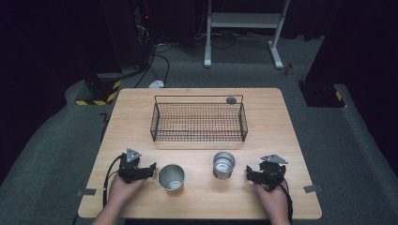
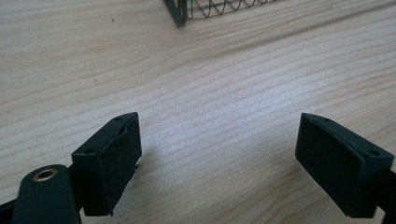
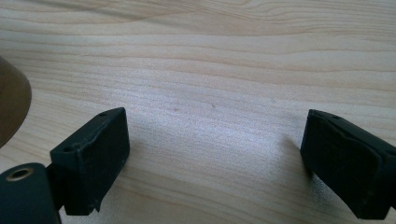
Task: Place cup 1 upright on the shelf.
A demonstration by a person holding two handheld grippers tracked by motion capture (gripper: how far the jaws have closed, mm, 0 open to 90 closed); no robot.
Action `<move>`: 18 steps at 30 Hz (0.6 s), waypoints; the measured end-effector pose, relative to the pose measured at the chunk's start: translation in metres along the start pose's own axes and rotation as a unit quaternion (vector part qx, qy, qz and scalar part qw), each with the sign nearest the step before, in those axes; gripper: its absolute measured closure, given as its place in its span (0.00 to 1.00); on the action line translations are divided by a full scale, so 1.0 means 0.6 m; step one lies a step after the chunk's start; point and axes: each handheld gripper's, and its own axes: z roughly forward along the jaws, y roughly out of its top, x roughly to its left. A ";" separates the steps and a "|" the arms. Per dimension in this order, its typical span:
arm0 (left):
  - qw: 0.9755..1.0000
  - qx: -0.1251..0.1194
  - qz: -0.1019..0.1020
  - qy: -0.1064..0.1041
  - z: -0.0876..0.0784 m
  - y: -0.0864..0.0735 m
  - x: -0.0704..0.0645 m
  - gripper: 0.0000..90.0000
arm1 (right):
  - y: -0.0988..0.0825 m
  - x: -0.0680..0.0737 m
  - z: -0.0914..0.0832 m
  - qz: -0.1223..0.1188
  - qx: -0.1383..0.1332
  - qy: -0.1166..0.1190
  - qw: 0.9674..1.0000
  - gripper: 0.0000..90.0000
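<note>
Two steel cups stand upright near the table's front edge: one at the left (image 1: pixel 171 178), one at the right (image 1: pixel 223 164). My left gripper (image 1: pixel 149 169) rests on the table just left of the left cup, open, with nothing between its jaws (image 2: pixel 219 154). To the right of the right cup lies my right gripper (image 1: pixel 249 173), also open and empty (image 3: pixel 215 161). The curved side of the right cup (image 3: pixel 11 105) edges into the right gripper view at far left. A black wire basket (image 1: pixel 198 123) sits in the middle of the table behind the cups.
A small dark round object (image 1: pixel 230 100) lies by the basket's back right corner. The basket's corner (image 2: pixel 180 11) shows at the top of the left gripper view. Beyond the wooden table (image 1: pixel 141 117) are grey carpet, cables and a white frame (image 1: pixel 244 21).
</note>
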 end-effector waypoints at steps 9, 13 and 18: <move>1.000 -0.014 0.021 -0.017 -0.011 0.011 -0.014 0.15 | 0.000 0.000 0.000 0.000 0.000 0.000 1.000 0.09; 0.999 -0.029 0.022 -0.024 -0.018 0.014 -0.016 0.15 | 0.000 0.000 0.000 0.000 0.000 0.000 1.000 0.09; 0.999 -0.028 0.033 -0.026 -0.024 0.017 -0.017 0.15 | 0.000 0.000 0.000 0.000 0.000 0.000 1.000 0.09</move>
